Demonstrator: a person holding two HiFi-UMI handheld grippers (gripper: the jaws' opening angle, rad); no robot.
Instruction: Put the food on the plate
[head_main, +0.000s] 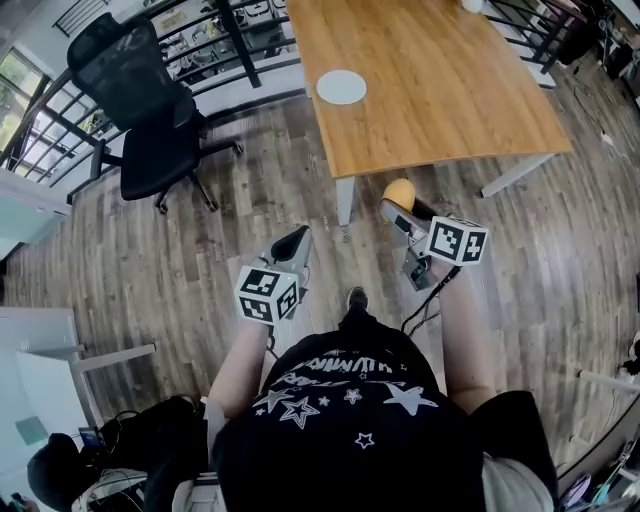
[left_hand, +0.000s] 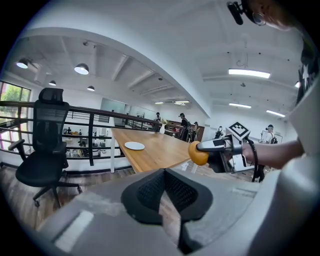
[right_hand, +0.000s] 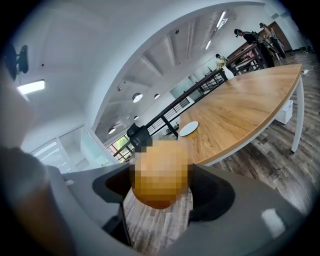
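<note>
Two grippers hang over the wood floor, short of the table (head_main: 450, 90). Far left we note an office chair (head_main: 150, 115). The left gripper (head_main: 297, 243) has its jaws drawn together, nothing between them. On the table the white plate (head_main: 341, 87) lies bare, well apart from both grippers. The right gripper (head_main: 400, 212) clamps the round orange-yellow food (head_main: 400, 190) between wide-set jaws. We judge the pickup done; carrying the food to the plate and releasing it remain.

Plate (head_main: 341, 87) on table (head_main: 450, 90); chair (head_main: 150, 120) L of table.
</note>
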